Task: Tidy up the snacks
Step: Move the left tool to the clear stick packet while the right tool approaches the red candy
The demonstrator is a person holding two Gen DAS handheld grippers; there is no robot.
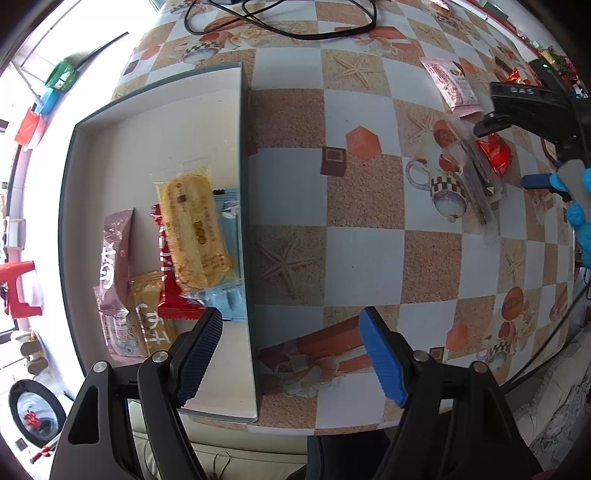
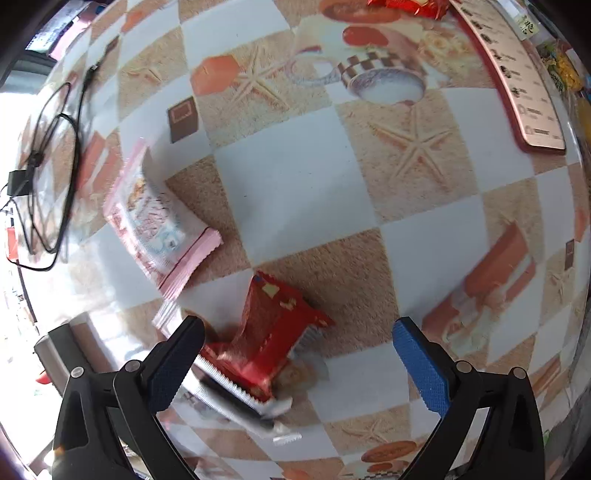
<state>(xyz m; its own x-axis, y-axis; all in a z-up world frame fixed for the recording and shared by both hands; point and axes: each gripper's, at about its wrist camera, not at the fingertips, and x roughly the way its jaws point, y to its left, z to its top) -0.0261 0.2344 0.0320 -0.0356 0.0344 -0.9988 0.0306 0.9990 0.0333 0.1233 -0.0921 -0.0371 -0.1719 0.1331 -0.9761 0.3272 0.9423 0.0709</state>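
Note:
A shallow white box (image 1: pixel 155 122) with a dark rim lies at the table's left and holds several snack packs, with a yellow cake pack (image 1: pixel 194 230) on top. My left gripper (image 1: pixel 291 354) is open and empty, hovering over the box's right wall. My right gripper (image 2: pixel 299 358) is open and empty just above a red snack pack (image 2: pixel 273 328) that lies on a clear-wrapped bar (image 2: pixel 236 398). A pink snack pack (image 2: pixel 159 225) lies to their left. In the left wrist view the right gripper (image 1: pixel 517 147), red pack (image 1: pixel 495 153) and pink pack (image 1: pixel 452 86) show at the right.
The table has a checked cloth with starfish and cup prints. Black cables (image 1: pixel 280 22) lie at its far side and show in the right wrist view (image 2: pixel 48 166). A pink flat box (image 2: pixel 517 85) lies at the right edge. A red stool (image 1: pixel 18 291) stands beyond the left.

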